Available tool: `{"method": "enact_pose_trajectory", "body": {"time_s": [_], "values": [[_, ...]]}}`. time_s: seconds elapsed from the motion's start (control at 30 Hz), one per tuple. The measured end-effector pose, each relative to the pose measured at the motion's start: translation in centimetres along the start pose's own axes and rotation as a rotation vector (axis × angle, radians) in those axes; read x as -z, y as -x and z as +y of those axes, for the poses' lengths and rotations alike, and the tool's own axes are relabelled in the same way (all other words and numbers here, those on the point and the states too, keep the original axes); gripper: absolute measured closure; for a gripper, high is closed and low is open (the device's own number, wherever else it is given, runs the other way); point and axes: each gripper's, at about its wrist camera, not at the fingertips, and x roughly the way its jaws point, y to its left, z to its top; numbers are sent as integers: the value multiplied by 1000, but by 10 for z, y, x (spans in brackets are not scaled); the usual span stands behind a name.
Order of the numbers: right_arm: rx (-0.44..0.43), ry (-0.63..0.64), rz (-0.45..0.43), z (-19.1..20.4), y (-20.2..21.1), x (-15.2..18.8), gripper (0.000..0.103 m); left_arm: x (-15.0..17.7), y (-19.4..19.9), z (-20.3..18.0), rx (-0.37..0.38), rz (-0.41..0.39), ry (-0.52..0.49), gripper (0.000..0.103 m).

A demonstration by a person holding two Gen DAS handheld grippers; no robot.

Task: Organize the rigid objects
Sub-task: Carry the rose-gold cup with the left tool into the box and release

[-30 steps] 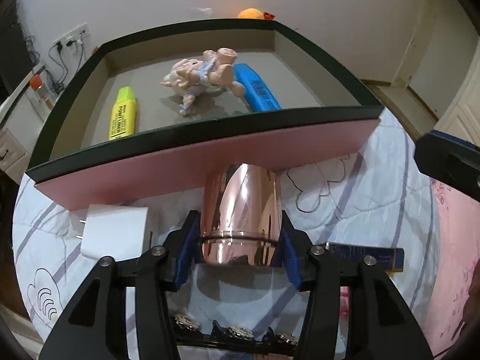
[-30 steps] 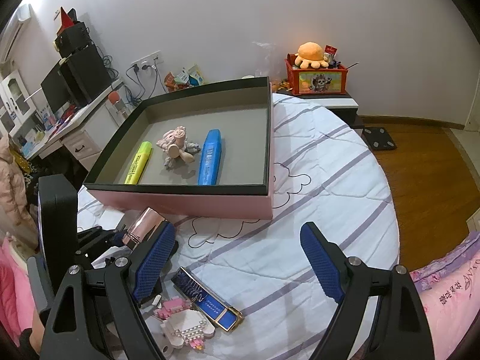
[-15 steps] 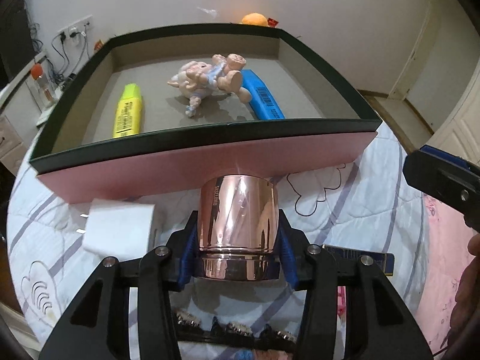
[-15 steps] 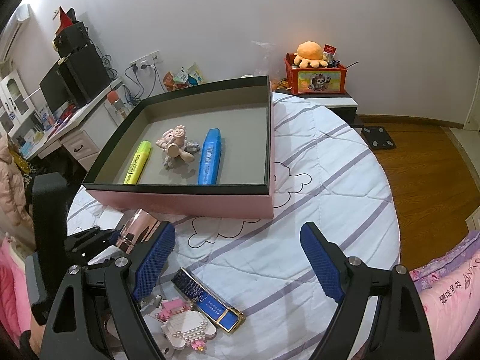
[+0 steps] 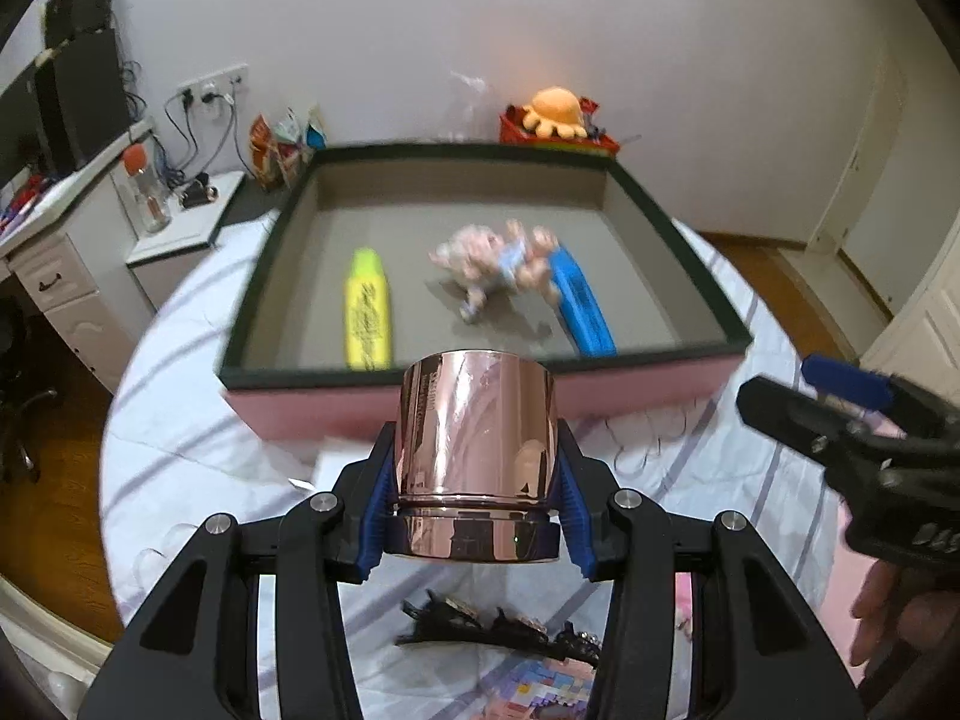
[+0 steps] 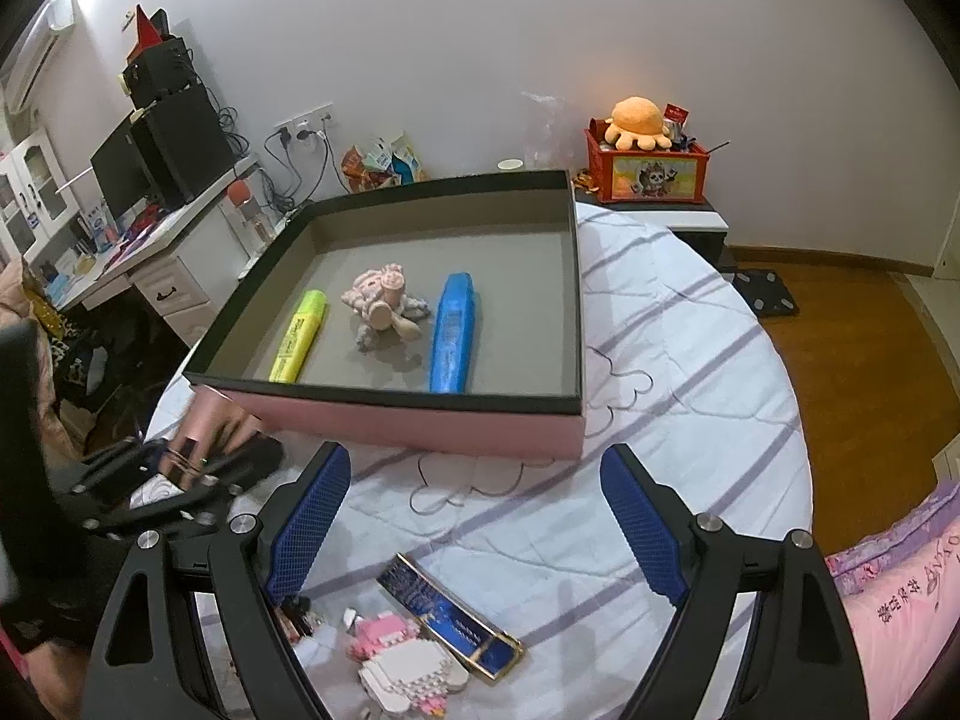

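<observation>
My left gripper (image 5: 474, 504) is shut on a shiny rose-gold cylindrical cup (image 5: 477, 450) and holds it in the air in front of the pink box's near wall. The cup also shows in the right wrist view (image 6: 201, 429). The shallow pink box (image 6: 420, 420) with a dark rim holds a yellow highlighter (image 6: 298, 336), a pink figurine (image 6: 381, 300) and a blue case (image 6: 453, 333). My right gripper (image 6: 474, 516) is open and empty above the striped bedsheet, right of the left gripper.
On the sheet near me lie a dark blue and gold flat case (image 6: 450, 618), a pink-and-white block toy (image 6: 408, 669) and black hair clips (image 5: 498, 636). A desk (image 6: 126, 258) stands at the left. A red box with an orange plush (image 6: 645, 156) stands behind.
My left gripper has lifted the cup higher and tilted up, so the box's inside and the far wall now show. The right gripper has barely moved.
</observation>
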Motion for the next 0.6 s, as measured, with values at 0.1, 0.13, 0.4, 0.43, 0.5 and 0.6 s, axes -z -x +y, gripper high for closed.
{"method": "enact_pose_trajectory", "body": {"time_s": [0.1,0.13,0.4,0.43,0.5,0.6], "values": [[-2,3,-14,1,-1,-9,16,-15,7,7,-11,-26,10,56],[-2,4,-19,2,-2,-12,16,-22,7,9,-17,-33,14,56],[-5,19,-62,4,-17,-51,16,-65,-31,22,-22,-20,37,56],[-5,19,-63,4,-20,-54,16,-68,-43,22,-17,0,37,56],[-4,14,-61,1,-27,-60,16,-72,-59,22,-10,30,40,56],[-3,6,-48,-4,-41,-67,16,-74,-83,22,-9,74,41,56]]}}
